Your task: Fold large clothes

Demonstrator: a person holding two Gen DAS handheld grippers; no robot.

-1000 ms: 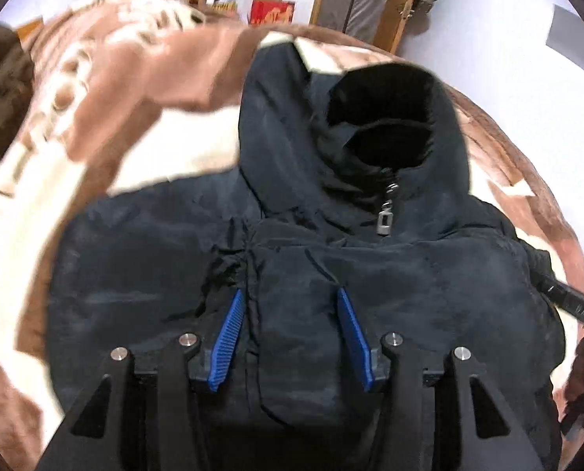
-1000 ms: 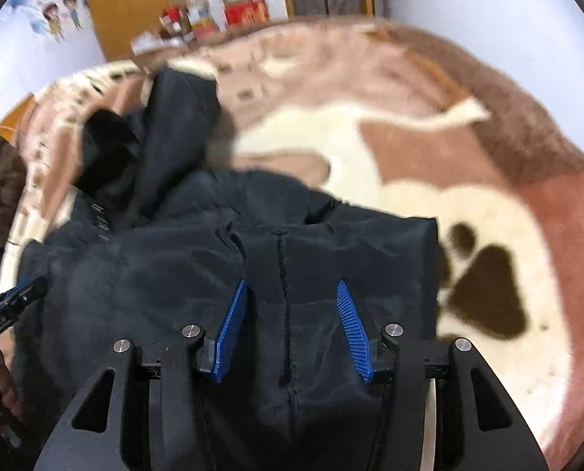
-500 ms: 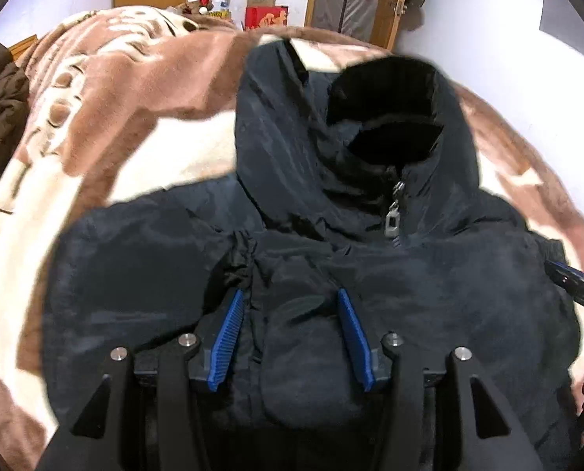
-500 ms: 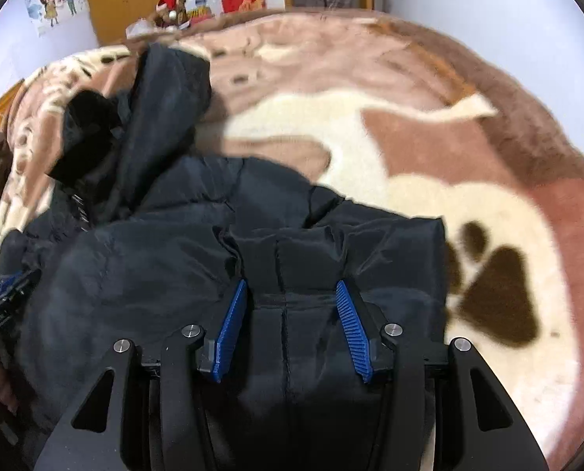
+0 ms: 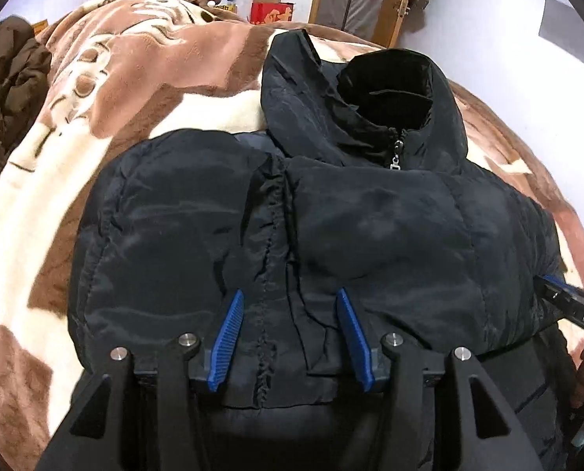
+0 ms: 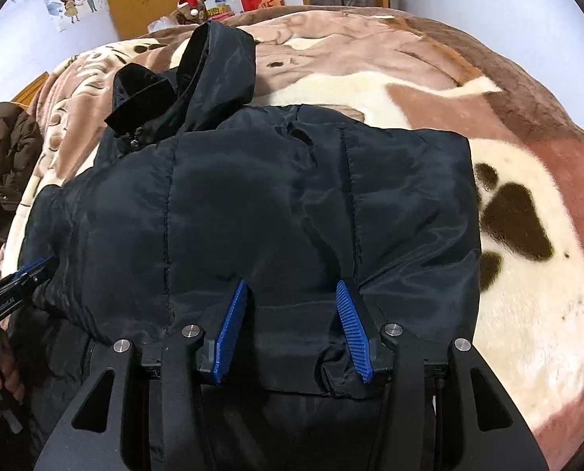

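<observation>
I've got the black padded jacket (image 5: 370, 227) lying on the brown and cream blanket (image 5: 143, 78), front side up. Its long axis runs from me out toward the far end of the bed: hood (image 5: 354, 90) and stand-up collar at the far end, hem end near me, doubled up over the body so a thick folded edge sits under both my tools. The zip pull (image 5: 395, 163) hangs just below the collar, on the centre line.

My left gripper (image 5: 288, 329) sits on the near left part of that folded edge. Its blue pads (image 5: 229, 333) are partway apart with a puckered seam and a thick roll of fabric filling the gap. I'd say it's pinching the fold, though the cloth hides the actual contact, so I'm not fully sure.

My right gripper (image 6: 292, 325) is on the near right part, same story: jaws half spread, blue pads (image 6: 351, 329) dug into the bunched hem, cloth crumpled against the right pad. It looks like a grip on the fold.

From the right view the hood tips off to the far left, collar open. A dark paw print (image 6: 515, 219) on the blanket lies just right of the jacket's edge. A brown coat (image 6: 1, 157) is heaped at the far left of the bed. Beyond the bed stands a red box (image 5: 272, 11) with a cardboard one on top.
</observation>
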